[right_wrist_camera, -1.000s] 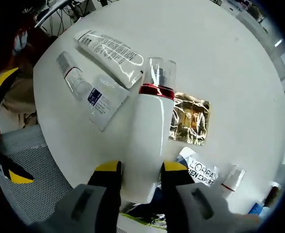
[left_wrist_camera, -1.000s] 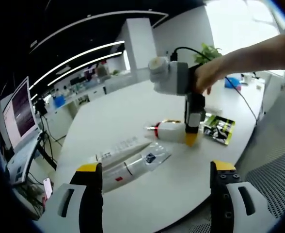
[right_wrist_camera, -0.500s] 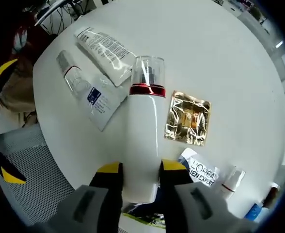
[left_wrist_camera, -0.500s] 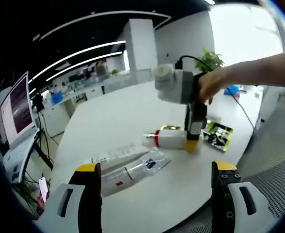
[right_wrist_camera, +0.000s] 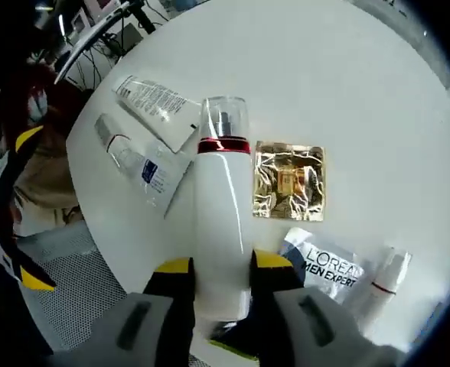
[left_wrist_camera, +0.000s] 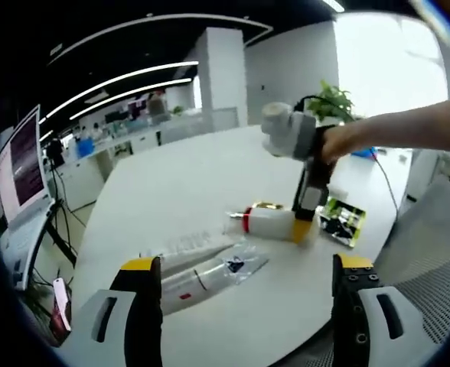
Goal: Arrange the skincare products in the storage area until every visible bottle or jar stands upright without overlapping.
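Skincare bottle (right_wrist_camera: 222, 222), white with a red collar and clear cap, lay between the right gripper (right_wrist_camera: 220, 269) jaws, which were clamped on its base above the white table (right_wrist_camera: 378, 122). Just beside it lay a gold sachet (right_wrist_camera: 289, 182), a L'Oreal sachet (right_wrist_camera: 324, 260), a small pump bottle (right_wrist_camera: 387, 274) and two tubes (right_wrist_camera: 152, 111). The left gripper (left_wrist_camera: 244, 267) hung with jaws apart, holding nothing.

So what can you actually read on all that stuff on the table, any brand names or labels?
"L'OREAL MEN EXPERT": on the dark sachet beside the white bottle.
White tube: rows of fine print, too small to read.
Clear sachet: blue label, too blurred to read.
Gold sachet: no legible text.
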Demonstrator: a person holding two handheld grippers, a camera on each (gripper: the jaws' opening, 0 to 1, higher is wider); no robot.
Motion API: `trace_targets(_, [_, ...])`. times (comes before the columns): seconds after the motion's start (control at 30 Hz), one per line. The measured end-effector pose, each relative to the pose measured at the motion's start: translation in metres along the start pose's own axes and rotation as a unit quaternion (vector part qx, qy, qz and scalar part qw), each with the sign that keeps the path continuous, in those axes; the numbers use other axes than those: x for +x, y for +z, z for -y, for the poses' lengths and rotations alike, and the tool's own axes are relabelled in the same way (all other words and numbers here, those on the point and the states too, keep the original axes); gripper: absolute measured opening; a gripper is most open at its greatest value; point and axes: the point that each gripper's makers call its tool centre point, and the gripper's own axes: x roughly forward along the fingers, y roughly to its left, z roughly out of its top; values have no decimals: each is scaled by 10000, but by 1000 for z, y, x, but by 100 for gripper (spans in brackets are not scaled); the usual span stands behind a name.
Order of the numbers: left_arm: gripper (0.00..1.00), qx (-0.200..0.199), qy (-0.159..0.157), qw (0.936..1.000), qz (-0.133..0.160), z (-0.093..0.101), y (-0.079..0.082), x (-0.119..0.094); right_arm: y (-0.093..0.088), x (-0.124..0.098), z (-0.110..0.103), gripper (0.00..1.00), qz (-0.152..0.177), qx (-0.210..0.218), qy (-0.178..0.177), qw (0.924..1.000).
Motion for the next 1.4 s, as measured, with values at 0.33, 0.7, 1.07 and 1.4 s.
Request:
trace_targets(0.33, [86, -497, -305, 9983, -58, 5, 1, 7, 3, -7, 3, 25, 682, 1373, 1059, 9825])
trace_targets(0.7, [85, -1030, -539, 9929, -240, 5, -9, 13, 9, -17, 2, 25, 1467, 2786, 2289, 9211])
trace_targets(1.07, [77, -1596, -973, 9819, -301, 11, -1, 23, 1, -29, -9, 25, 1971, 3292, 3082, 8705])
trace_targets(1.4, [67, -2069, -1588, 9647, -358, 28, 7, 31, -4, -59, -29, 26, 2464, 3080, 3437, 8522])
